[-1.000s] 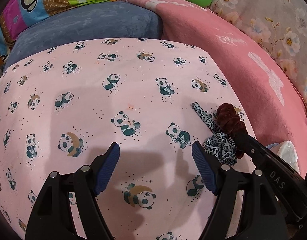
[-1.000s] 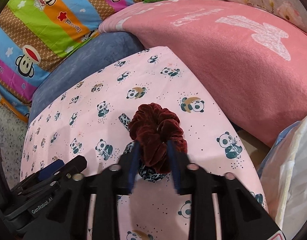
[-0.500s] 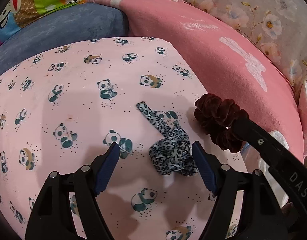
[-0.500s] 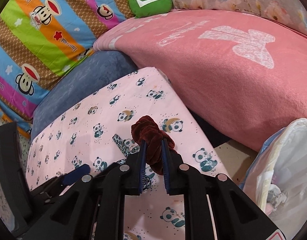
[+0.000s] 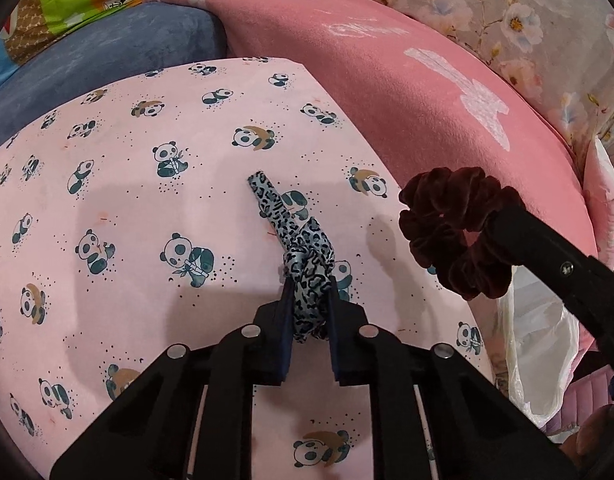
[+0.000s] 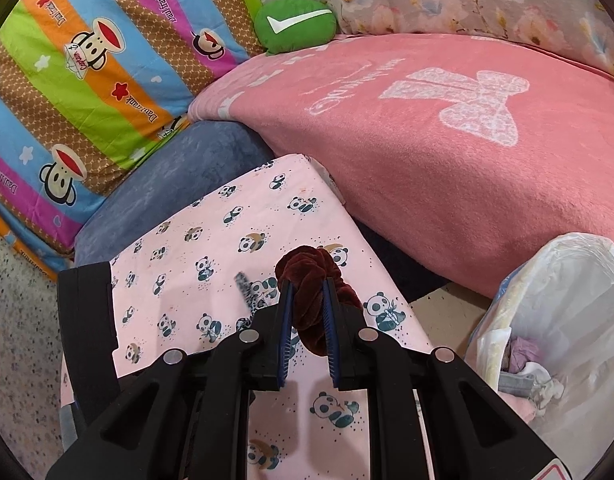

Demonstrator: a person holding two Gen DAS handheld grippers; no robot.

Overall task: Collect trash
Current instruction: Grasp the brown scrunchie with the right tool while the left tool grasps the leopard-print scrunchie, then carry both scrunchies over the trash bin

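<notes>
- left wrist view: our left gripper (image 5: pixel 309 296) has just been closing, and its jaws now stand narrow, pinching the leopard tie (image 5: pixel 303 256) between the blue pads.
- the tie's bunched end sits between the jaws, and its flat tail stretches away from us over the panda sheet (image 5: pixel 147 208).
- to the right, our right gripper (image 5: pixel 503 216) reaches in from the lower right corner with the scrunchie (image 5: pixel 439 216) in its tip, held off the sheet and apart from the tie.
- beyond the sheet lie a pink blanket (image 5: pixel 387 92) and a blue cushion (image 5: pixel 107 60); a white bag (image 5: pixel 543 344) shows at the right edge.
- right wrist view: our right gripper (image 6: pixel 307 300) is narrowed onto the dark red scrunchie (image 6: pixel 307 276), its ruffles bulging out past both pads.
- the scrunchie hangs above the sheet's (image 6: pixel 211 240) right side.
- the tie (image 6: pixel 247 292) is partly visible, blurred, just left of it.
- the white bag (image 6: pixel 567 280) stands open at lower right with crumpled scraps (image 6: pixel 527 364) inside, well apart from the scrunchie.
- a striped monkey quilt (image 6: pixel 87 80) and a green cushion (image 6: pixel 295 24) lie at the back.
</notes>
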